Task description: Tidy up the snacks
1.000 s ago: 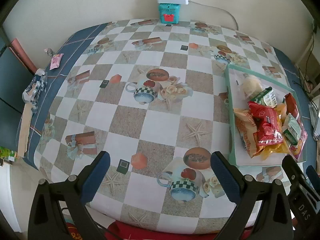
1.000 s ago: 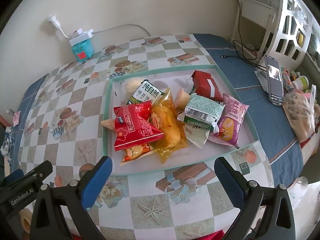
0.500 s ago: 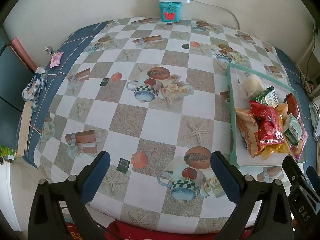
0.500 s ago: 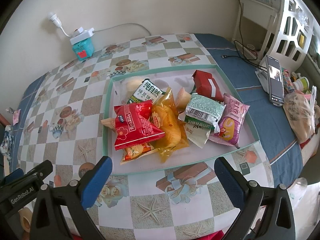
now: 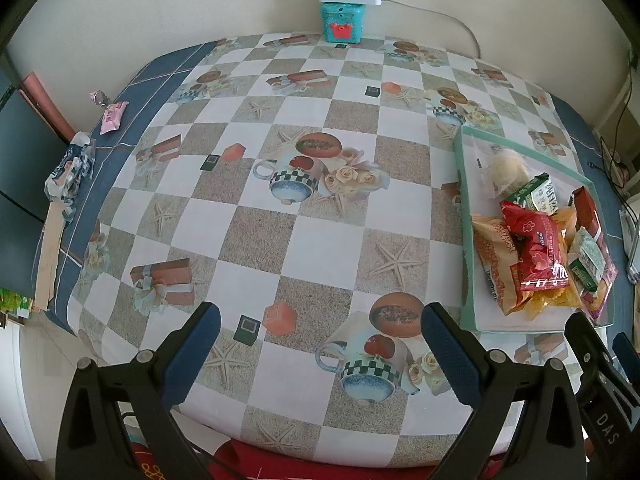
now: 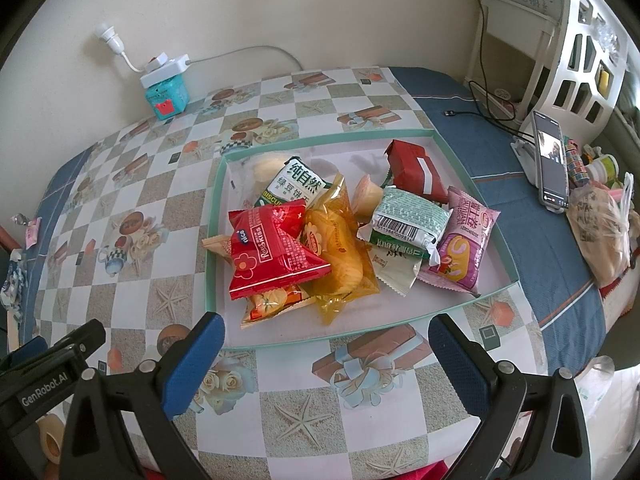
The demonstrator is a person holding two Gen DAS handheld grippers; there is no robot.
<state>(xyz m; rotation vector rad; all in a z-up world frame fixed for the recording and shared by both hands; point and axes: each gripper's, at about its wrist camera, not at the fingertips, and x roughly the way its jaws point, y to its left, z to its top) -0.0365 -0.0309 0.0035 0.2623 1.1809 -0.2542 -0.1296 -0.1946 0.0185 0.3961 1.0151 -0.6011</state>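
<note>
A shallow green-rimmed tray (image 6: 456, 160) on the checkered tablecloth holds several snack packets in a pile: a red packet (image 6: 272, 250), a yellow one (image 6: 340, 252), a green-and-white biscuit pack (image 6: 294, 188), a pale green pack (image 6: 408, 216), a pink pack (image 6: 464, 248) and a dark red pack (image 6: 414, 172). My right gripper (image 6: 326, 344) hovers open just before the tray's near rim, holding nothing. My left gripper (image 5: 318, 334) is open over bare tablecloth, with the tray (image 5: 466, 240) and red packet (image 5: 536, 246) off to its right.
A teal box (image 5: 342, 26) with a white power strip on top stands against the back wall. A small pink packet (image 5: 112, 118) lies at the left table edge. A phone on a stand (image 6: 550, 162), a cable and a plastic bag (image 6: 600, 232) sit right of the tray.
Both views have shifted only slightly; the left gripper has eased a little nearer and lower. Nothing was grasped or moved.
</note>
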